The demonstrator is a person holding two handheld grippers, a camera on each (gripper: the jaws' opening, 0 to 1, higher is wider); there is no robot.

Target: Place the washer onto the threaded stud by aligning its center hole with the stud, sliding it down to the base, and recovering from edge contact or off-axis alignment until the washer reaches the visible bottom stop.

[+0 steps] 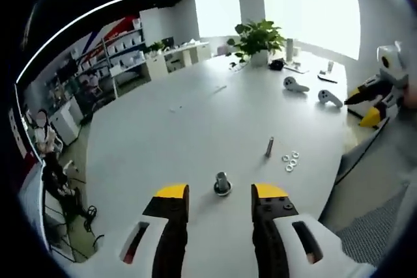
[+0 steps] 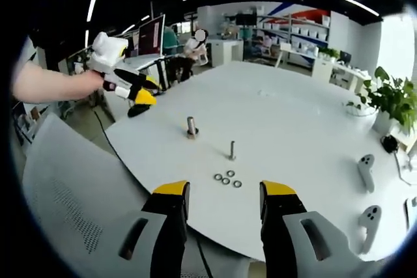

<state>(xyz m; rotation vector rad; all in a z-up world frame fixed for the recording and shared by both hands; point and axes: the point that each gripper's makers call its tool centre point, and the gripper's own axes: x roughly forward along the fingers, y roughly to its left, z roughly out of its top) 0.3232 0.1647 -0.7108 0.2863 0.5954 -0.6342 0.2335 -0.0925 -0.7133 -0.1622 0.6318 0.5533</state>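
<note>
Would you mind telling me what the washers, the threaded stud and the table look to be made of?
The washers look like bright metal: small pale rings with a silvery glint. The threaded stud seems to be duller grey metal, a slim upright pin; its threads are too small to make out. The table has a smooth white matte top, perhaps laminate, though that is uncertain.

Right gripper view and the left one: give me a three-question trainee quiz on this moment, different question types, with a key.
1. True or false: a washer already sits on the thin threaded stud.
2. Multiple choice: in the right gripper view, the loose washers lie
A. on the white table, between the stud and the right gripper
B. beside the potted plant
C. held in the left gripper
3. Fill in: the short, thick metal post stands just ahead of the ______ gripper.

Key
1. False: the stud looks bare and the washers lie flat beside it.
2. A
3. left
</note>
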